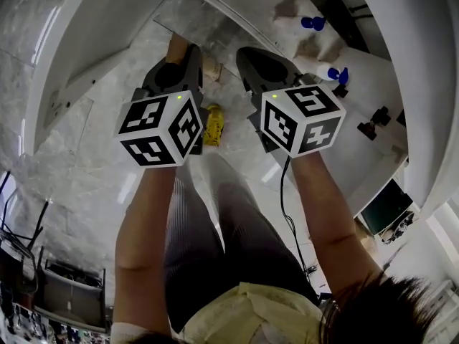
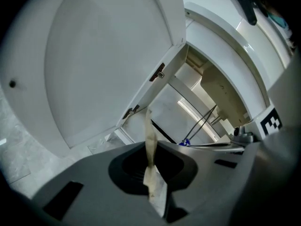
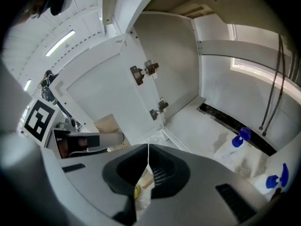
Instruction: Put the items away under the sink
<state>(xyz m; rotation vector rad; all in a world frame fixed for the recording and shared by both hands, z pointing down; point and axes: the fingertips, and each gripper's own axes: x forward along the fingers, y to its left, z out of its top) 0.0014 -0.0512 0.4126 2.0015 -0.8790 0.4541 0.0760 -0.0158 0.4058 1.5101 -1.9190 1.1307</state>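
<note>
Package edge between both closed jaws

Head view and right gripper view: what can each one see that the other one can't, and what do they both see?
Only the head view shows the person's legs. Only the right gripper view shows the door hinges, the thin hoses inside the cabinet, and the right gripper with its jaws shut on a packet. Both show the blue-capped bottles, the brown paper bag and the yellow thing in the packet.
</note>
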